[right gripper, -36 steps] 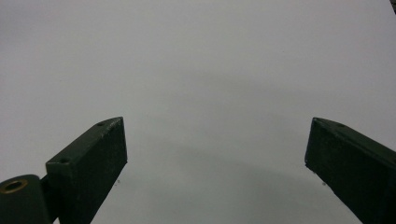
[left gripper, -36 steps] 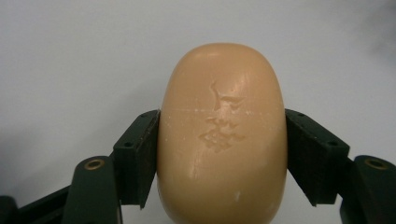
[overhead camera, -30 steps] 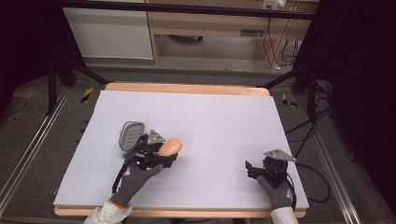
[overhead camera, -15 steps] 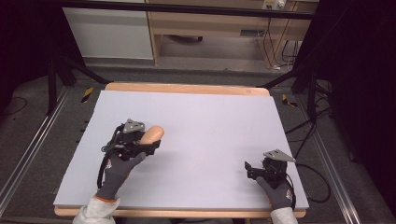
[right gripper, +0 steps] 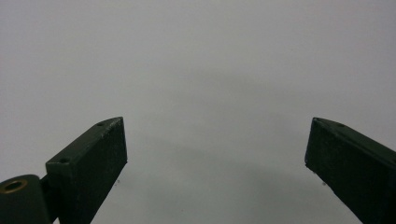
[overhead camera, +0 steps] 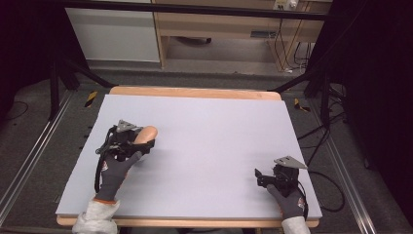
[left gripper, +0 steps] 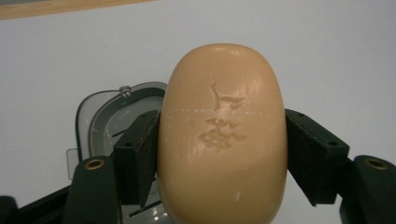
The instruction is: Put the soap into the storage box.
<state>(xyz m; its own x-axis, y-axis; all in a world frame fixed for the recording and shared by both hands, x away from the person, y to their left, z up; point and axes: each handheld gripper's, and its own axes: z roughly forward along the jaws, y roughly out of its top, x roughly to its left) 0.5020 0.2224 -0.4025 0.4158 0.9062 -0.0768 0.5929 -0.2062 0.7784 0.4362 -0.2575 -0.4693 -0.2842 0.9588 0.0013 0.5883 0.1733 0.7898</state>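
Between the left gripper's (left gripper: 223,154) two jaws sits the soap bar (left gripper: 223,135), squeezed tight, above the grey dish (left gripper: 116,116). The right gripper (right gripper: 215,154) is wide apart.

soap (left gripper: 222,135) above dish (left gripper: 100,119), table's left

Left gripper (left gripper: 223,140): both black jaws clamp a tan oval soap bar (left gripper: 223,135) by its long sides, pads flush on it. The bar stands on end between them, its rounded top above the jaw tips, with an embossed mark on the face toward the camera. Behind and below, at the left jaw, sits a grey translucent soap dish (left gripper: 109,112), partly hidden by jaw and bar. It rests on a pale lavender mat (left gripper: 336,56). Wooden table edge (left gripper: 56,7) at top left.
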